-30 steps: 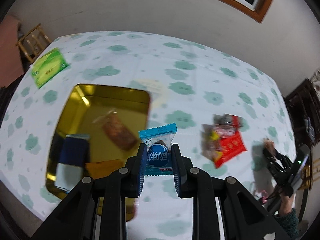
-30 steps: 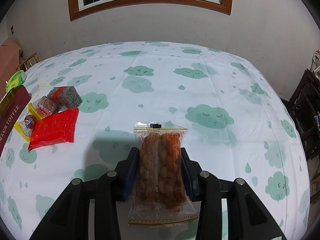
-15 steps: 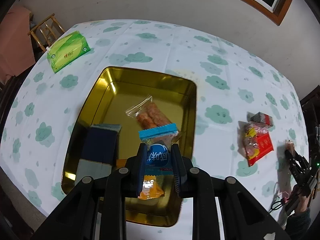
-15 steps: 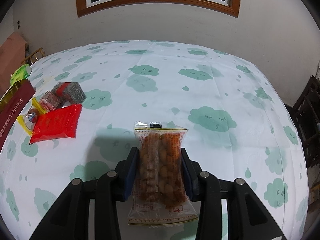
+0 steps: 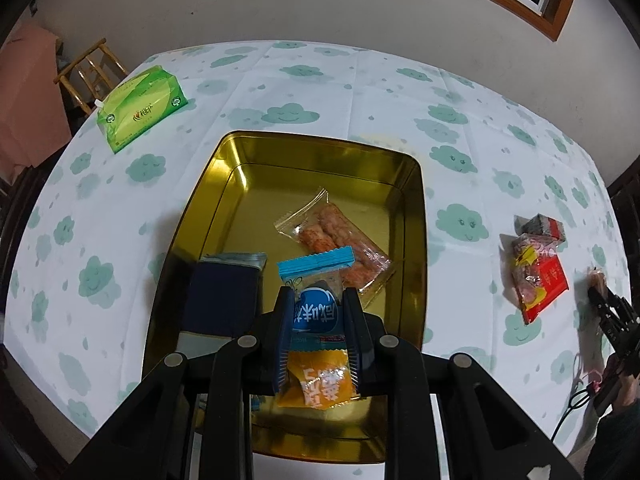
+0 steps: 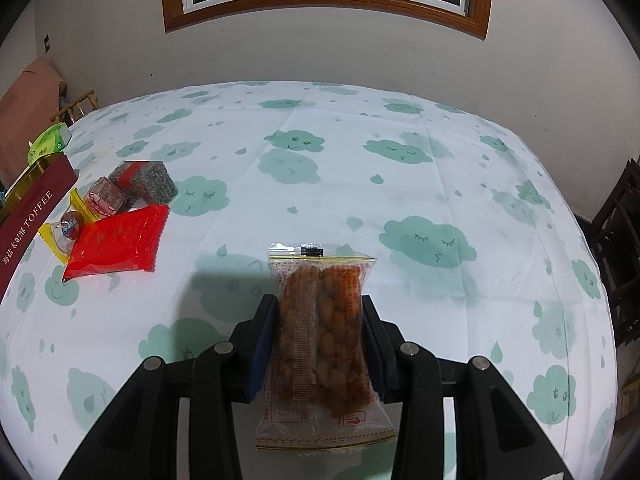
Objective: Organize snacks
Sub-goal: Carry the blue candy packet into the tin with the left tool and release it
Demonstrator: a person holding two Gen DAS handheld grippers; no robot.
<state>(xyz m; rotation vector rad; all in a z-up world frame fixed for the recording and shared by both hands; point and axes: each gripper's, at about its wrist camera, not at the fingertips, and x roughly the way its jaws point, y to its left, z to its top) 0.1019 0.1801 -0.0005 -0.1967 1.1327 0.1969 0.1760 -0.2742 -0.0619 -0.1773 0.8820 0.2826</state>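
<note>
Two grips are loaded: your left gripper (image 5: 316, 322) pinches the blue-wrapped snack (image 5: 314, 288) over the gold tin (image 5: 414, 216) at frame centre; release it low onto bare floor. Your right gripper (image 6: 318, 338) pinches the peanut bar pack (image 6: 322, 328) above the counter (image 6: 360, 160).

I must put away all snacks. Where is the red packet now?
In the right wrist view the red packet lies on the tablecloth at left, beside the toffee tin.
</note>
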